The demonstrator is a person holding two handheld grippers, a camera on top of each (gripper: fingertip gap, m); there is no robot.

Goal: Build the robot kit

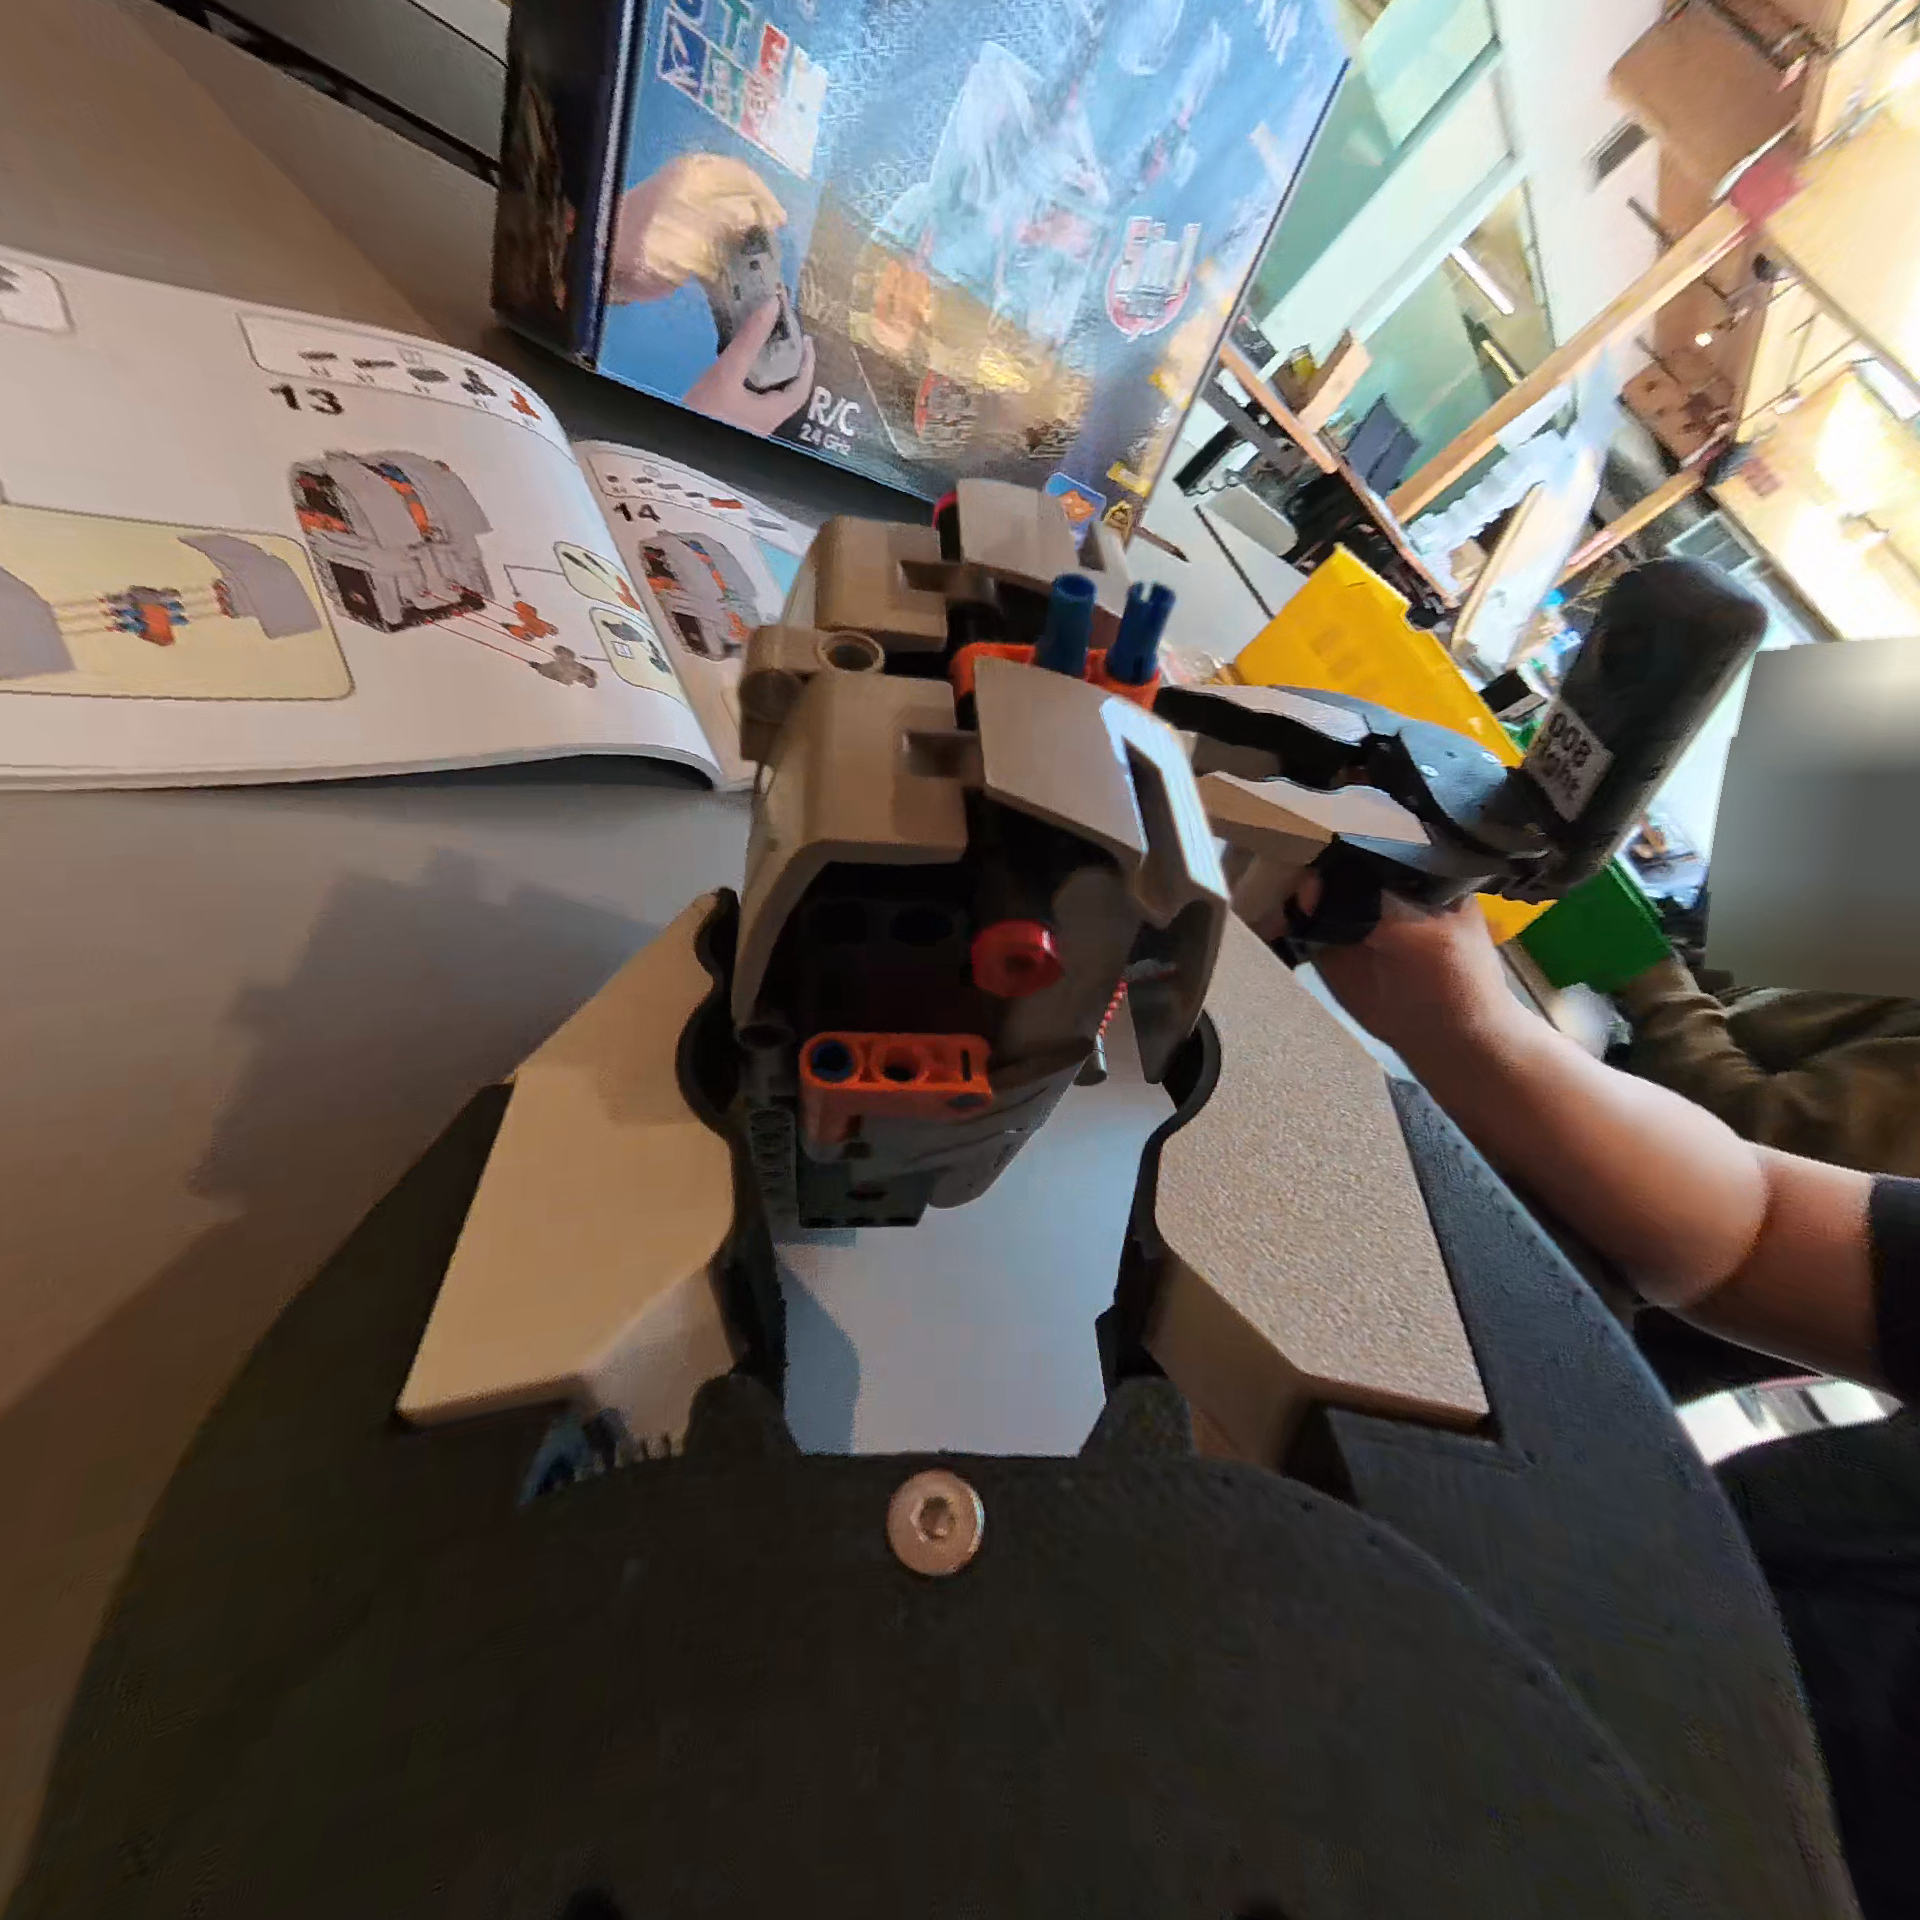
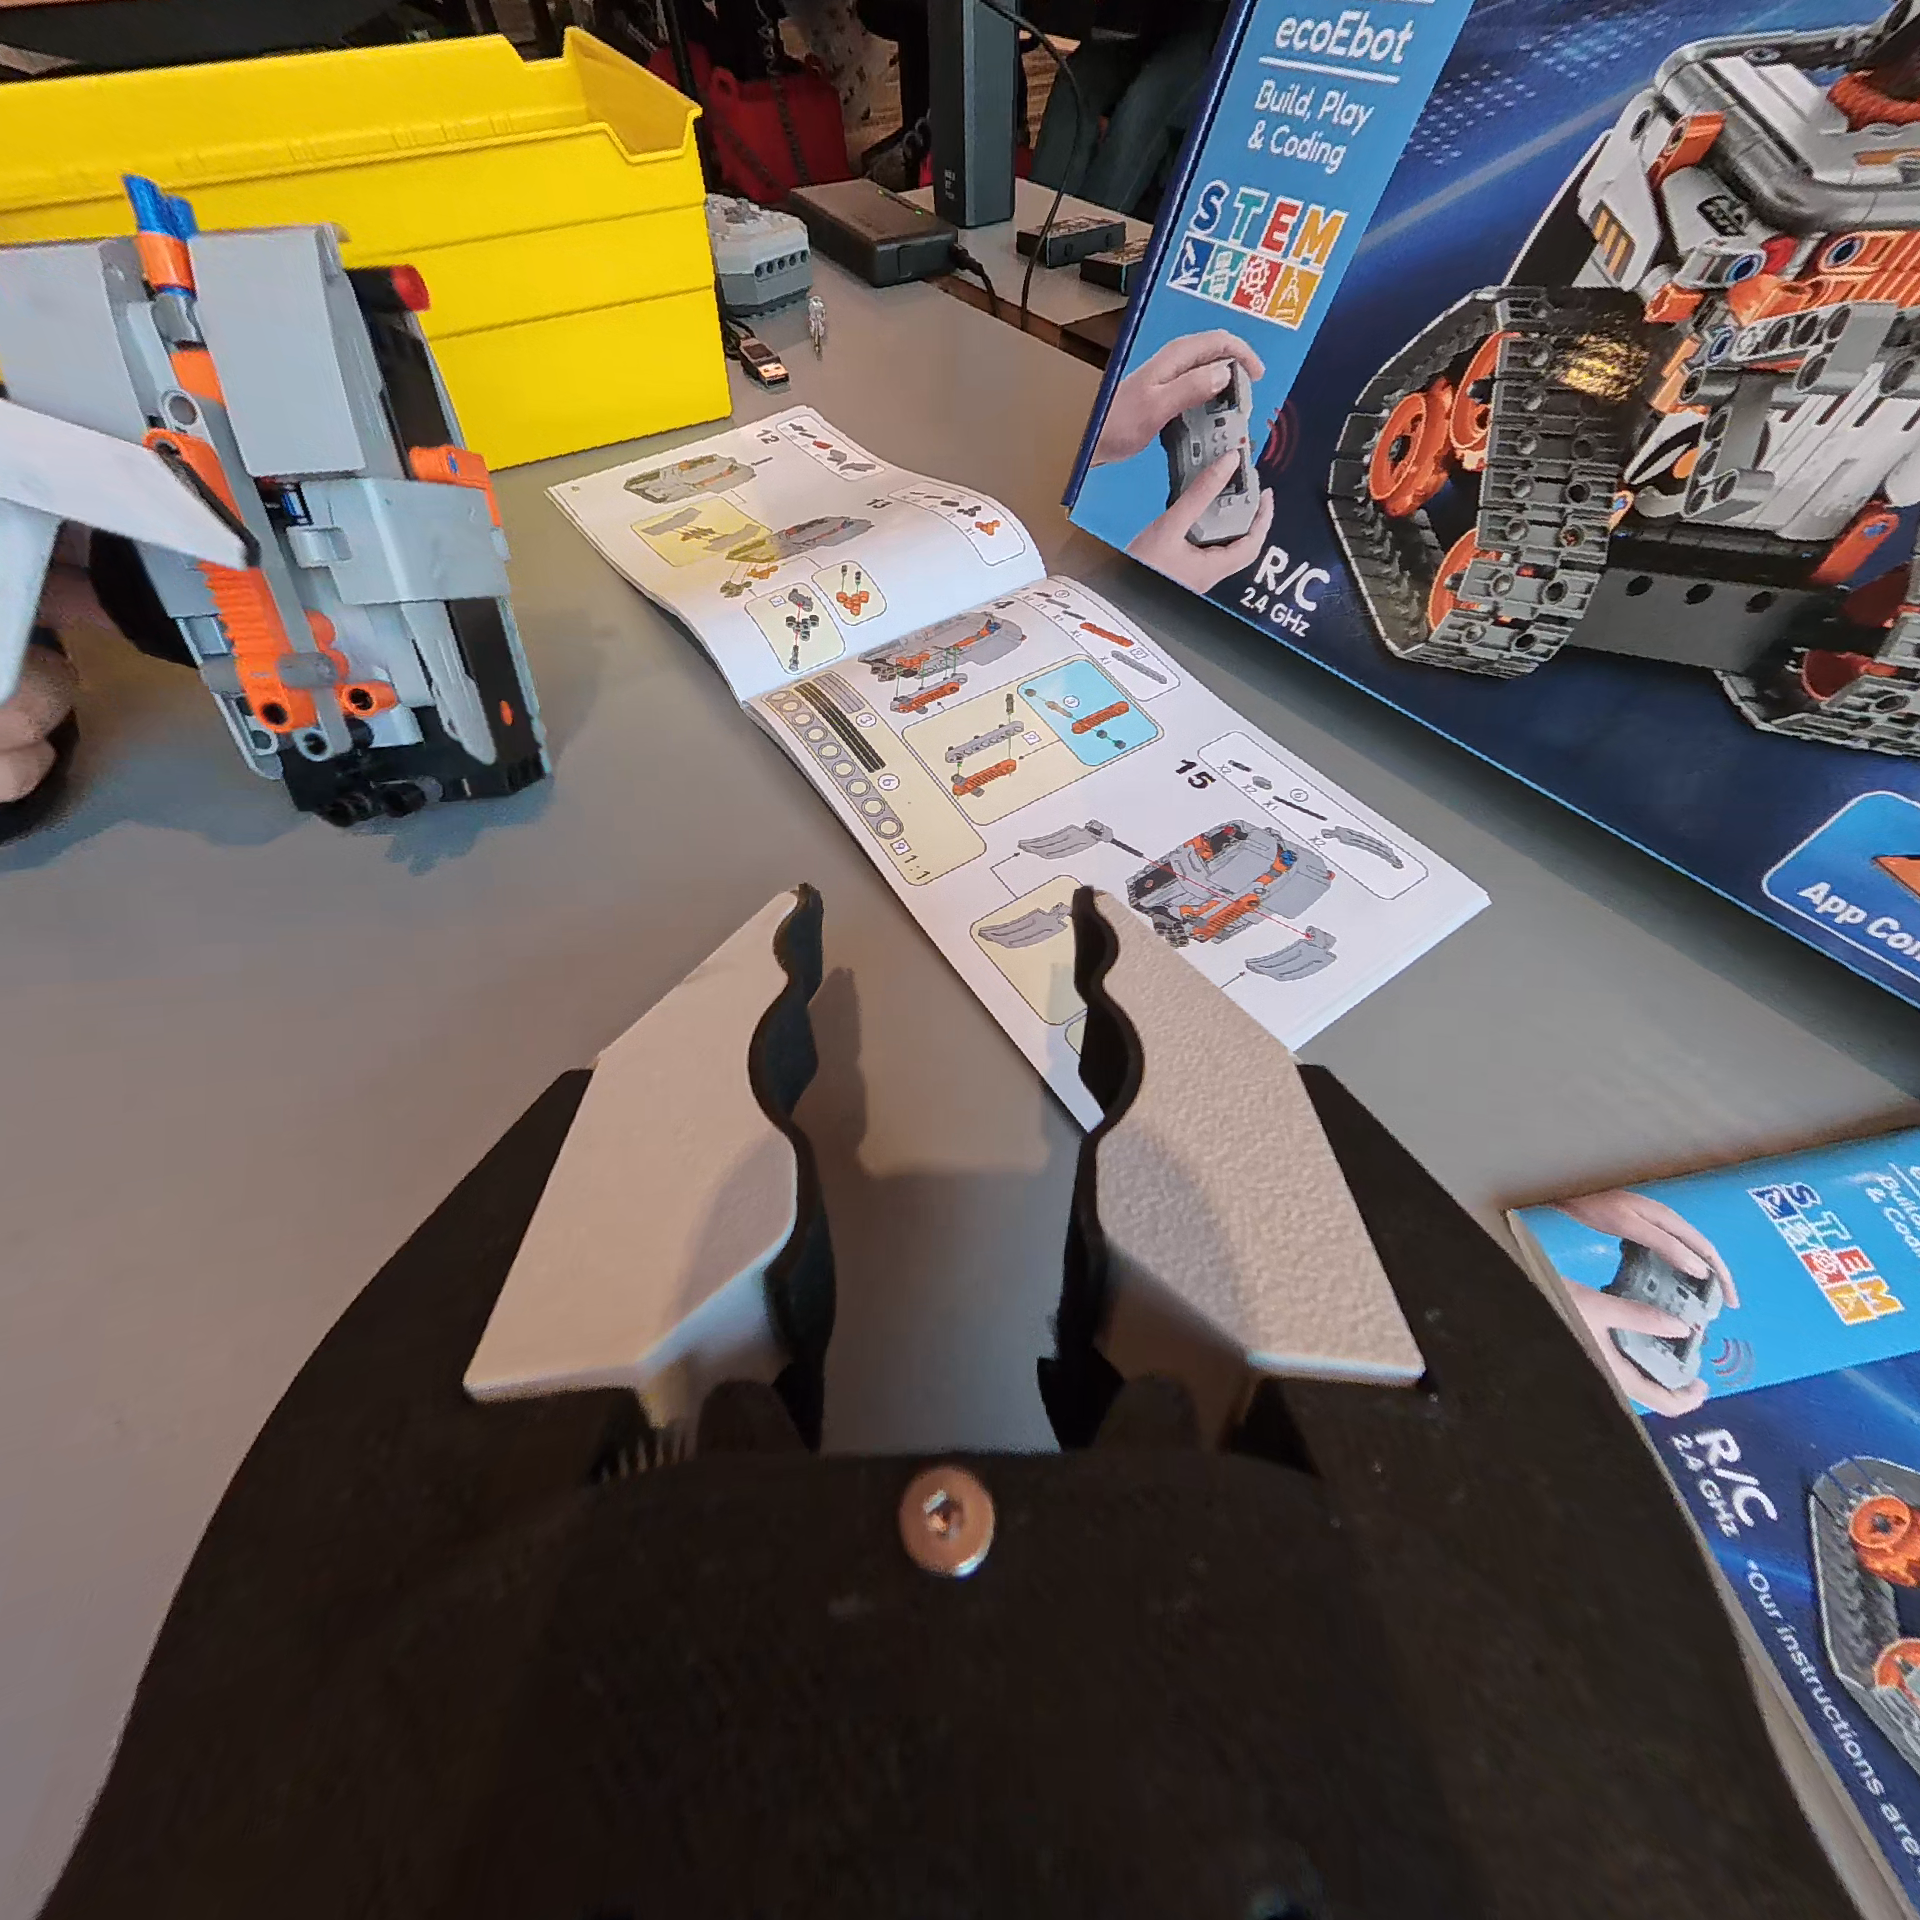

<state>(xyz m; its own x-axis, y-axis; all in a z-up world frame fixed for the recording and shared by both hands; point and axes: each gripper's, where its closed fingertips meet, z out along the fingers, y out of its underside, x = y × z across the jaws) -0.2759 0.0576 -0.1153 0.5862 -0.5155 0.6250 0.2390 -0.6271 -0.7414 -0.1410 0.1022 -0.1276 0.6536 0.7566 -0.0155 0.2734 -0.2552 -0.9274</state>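
Left claw (image 1: 951,1049): I see it pinching the grey-and-orange brick assembly (image 1: 966,831) between both fingers, the model standing upright on the grey table (image 1: 312,987).
Right claw (image 2: 945,1023): spread, nothing between its fingers; it hovers above the table, the assembly well off to its left.
Ahead of right claw: open instruction booklet (image 2: 997,727), its near corner under the right fingertip.
Beyond booklet: blue product box (image 2: 1507,416), upright.
Behind assembly: yellow bin (image 2: 468,239).
Right of right claw: second booklet (image 2: 1766,1403), closed.
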